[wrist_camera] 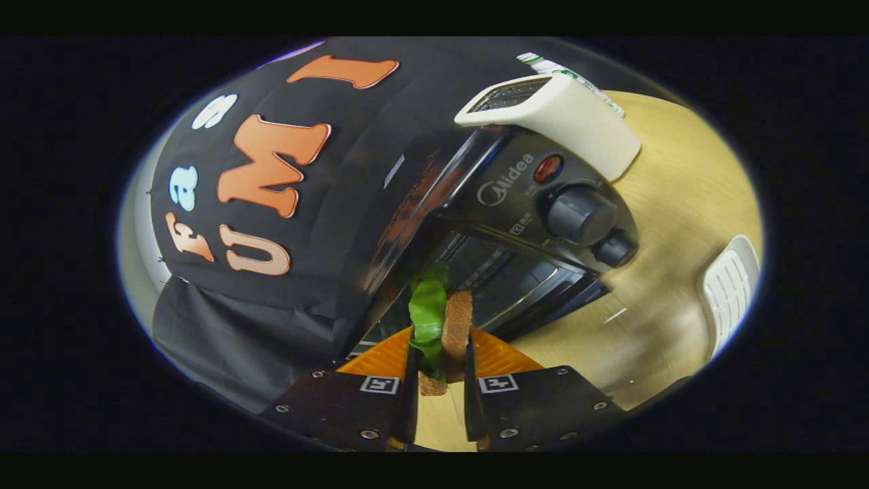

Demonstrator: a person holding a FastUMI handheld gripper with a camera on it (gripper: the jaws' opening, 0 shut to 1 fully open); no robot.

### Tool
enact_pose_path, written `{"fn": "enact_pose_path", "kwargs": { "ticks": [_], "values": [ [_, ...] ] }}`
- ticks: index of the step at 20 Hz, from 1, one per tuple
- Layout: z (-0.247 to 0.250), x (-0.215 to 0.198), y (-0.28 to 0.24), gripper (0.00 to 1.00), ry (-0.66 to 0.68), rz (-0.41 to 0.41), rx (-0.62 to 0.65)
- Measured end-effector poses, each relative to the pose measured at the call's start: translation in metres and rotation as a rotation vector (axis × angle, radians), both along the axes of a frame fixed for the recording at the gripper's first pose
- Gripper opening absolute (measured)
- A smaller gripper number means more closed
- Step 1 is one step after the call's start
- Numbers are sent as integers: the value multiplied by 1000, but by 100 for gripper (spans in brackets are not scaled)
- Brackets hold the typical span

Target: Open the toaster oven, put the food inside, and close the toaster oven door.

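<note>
My gripper is shut on the food, a sandwich with a brown bread slice and a green lettuce leaf, held upright on edge between the fingers. Just beyond the fingers stands the dark toaster oven, seen at a strong tilt, with two round knobs and a red light on its panel. Its door hangs open toward me and wire racks show in the cavity behind the sandwich. The top of the sandwich overlaps the oven's opening.
A white pop-up toaster sits on top of the oven. The oven stands on a light wooden table. A white slotted object lies on the table to the right. Black cloth hangs left of the oven.
</note>
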State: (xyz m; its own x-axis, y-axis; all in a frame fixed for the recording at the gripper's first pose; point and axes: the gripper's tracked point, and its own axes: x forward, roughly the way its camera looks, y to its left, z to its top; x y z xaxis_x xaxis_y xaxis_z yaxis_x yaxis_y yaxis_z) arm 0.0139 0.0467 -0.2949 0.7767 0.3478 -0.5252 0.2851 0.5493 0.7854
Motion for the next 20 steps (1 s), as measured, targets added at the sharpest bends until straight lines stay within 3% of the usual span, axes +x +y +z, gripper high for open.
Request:
{"fn": "enact_pose_path", "kwargs": {
  "ticks": [7,11,14,17,20],
  "values": [
    [-24,41,1,28,-37,-119,-41],
    [-31,50,0,30,-67,-128,-169],
    [-33,48,-7,41,-51,-95,-325],
    [-38,45,-13,61,1,-63,-414],
    [-33,35,-21,68,19,-33,-501]
  ]
}}
